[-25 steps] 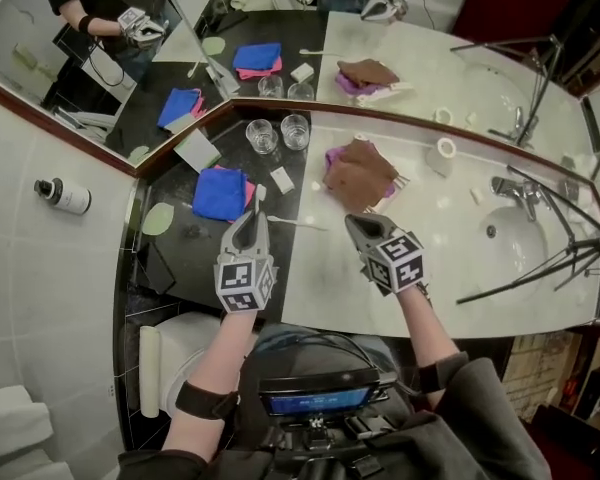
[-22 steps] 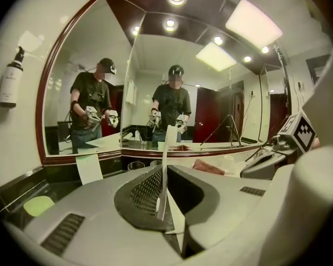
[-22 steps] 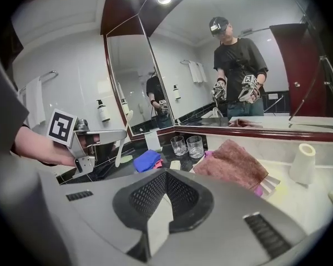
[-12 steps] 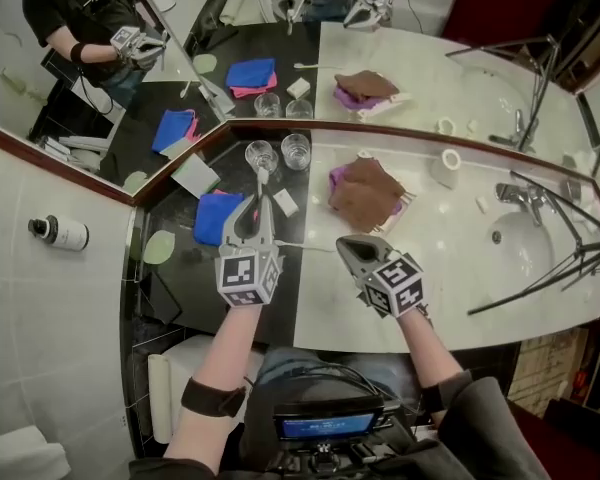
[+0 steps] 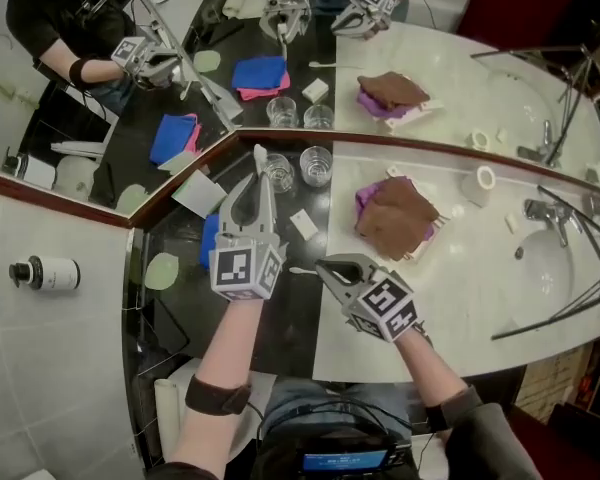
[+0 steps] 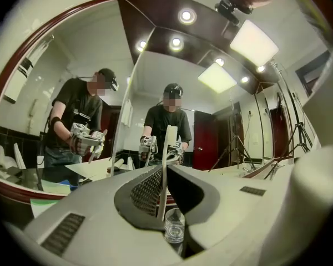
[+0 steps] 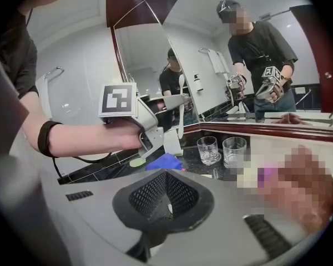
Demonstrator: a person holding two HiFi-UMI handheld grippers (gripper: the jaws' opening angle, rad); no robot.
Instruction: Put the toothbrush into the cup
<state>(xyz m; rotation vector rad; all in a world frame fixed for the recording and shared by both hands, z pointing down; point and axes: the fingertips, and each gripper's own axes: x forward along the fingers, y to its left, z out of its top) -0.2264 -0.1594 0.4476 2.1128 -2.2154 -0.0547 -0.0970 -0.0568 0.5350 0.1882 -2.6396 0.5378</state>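
Left gripper (image 5: 254,186) jaws clamp toothbrush (image 5: 259,156), tip near cup (image 5: 279,173) rim; second cup (image 5: 316,165) just beside; right gripper (image 5: 325,265) jaws shut.

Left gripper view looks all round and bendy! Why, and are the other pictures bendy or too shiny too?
Left gripper view: the wide lens bends the mirror frame and blackens the corners, and the ceiling lights in the mirror flare white. Right gripper view: the same bulge, plus mosaic squares at the right. Head view: evenly lit, no strong glare, only mildly curved at the edges.

Clear glass cup (image 5: 316,165), glossy black stone counter (image 5: 290,313), matt brown cloth (image 5: 395,213)
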